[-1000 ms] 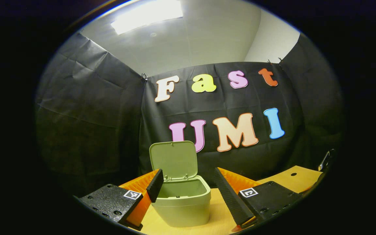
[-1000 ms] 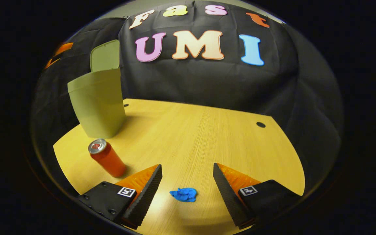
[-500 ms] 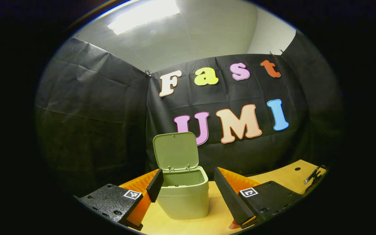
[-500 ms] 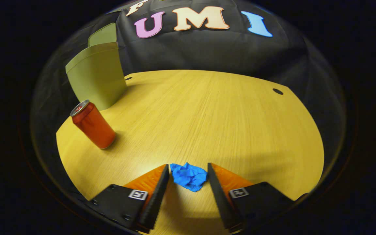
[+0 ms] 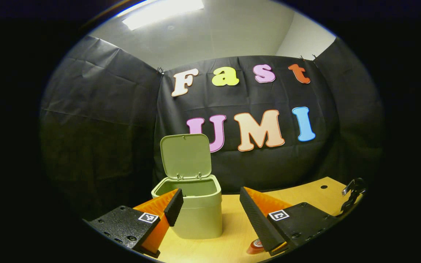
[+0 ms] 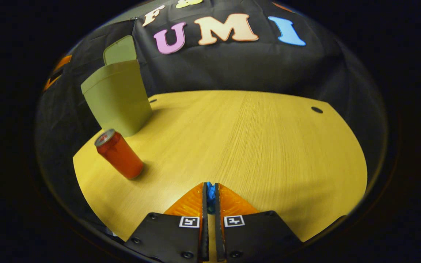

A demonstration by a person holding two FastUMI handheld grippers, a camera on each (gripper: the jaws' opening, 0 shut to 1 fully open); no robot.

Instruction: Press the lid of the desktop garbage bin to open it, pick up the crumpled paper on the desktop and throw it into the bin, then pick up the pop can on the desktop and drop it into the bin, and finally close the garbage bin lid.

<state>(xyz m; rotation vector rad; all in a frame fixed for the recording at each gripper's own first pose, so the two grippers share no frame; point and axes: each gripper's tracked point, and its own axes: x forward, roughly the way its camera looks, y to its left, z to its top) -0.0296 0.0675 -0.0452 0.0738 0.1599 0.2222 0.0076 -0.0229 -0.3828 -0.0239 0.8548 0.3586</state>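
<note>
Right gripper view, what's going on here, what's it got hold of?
A person is working two handheld grippers. The right gripper is shut on the blue crumpled paper, pinched between its fingers low over the wooden desktop. The left gripper hangs open near the green bin, whose lid stands up. The red pop can stands upright beside the bin, untouched.

One green garbage bin (image 6: pixel 117 98) stands on one wooden counter (image 6: pixel 261 146), with its one lid (image 5: pixel 185 156) raised. One red pop can (image 6: pixel 119 154) stands upright near the bin. One wad of blue crumpled paper (image 6: pixel 210 194) shows. Two small round holes mark the counter, one by the bin (image 6: pixel 153 100) and one far off (image 6: pixel 317 110).
</note>
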